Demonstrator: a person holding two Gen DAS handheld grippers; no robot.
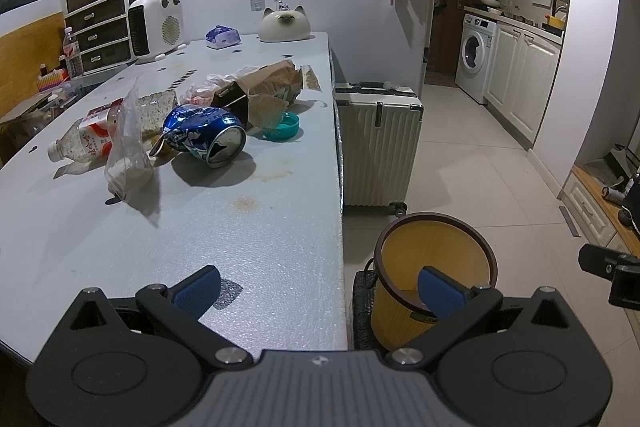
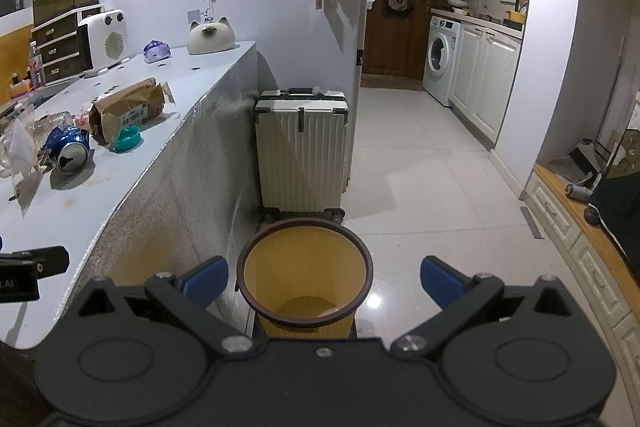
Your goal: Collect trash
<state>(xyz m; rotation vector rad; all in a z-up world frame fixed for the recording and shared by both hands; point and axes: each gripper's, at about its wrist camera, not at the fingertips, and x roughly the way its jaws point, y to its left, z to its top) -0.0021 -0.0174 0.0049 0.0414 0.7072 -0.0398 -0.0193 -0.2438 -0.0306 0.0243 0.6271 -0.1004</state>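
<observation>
Trash lies on the grey table [image 1: 280, 227]: a crushed blue can [image 1: 208, 137], a plastic bottle [image 1: 84, 141], a clear plastic bag [image 1: 128, 151], a torn brown paper bag [image 1: 264, 87] and a teal lid [image 1: 282, 126]. A yellow bin [image 1: 436, 267] stands on the floor by the table's right edge. My left gripper [image 1: 320, 291] is open and empty over the table's near corner. My right gripper [image 2: 324, 281] is open and empty above the bin [image 2: 304, 287]. The can [image 2: 68, 149], paper bag [image 2: 128, 107] and lid [image 2: 127, 139] also show in the right wrist view.
A white suitcase [image 2: 302, 147] stands against the table's side behind the bin. At the table's back are a white heater [image 1: 158, 25], drawers [image 1: 100, 35], a cat-shaped ornament [image 1: 284, 25] and a water bottle [image 1: 73, 53]. Tiled floor [image 2: 420, 167] leads to a kitchen with a washing machine [image 2: 440, 61].
</observation>
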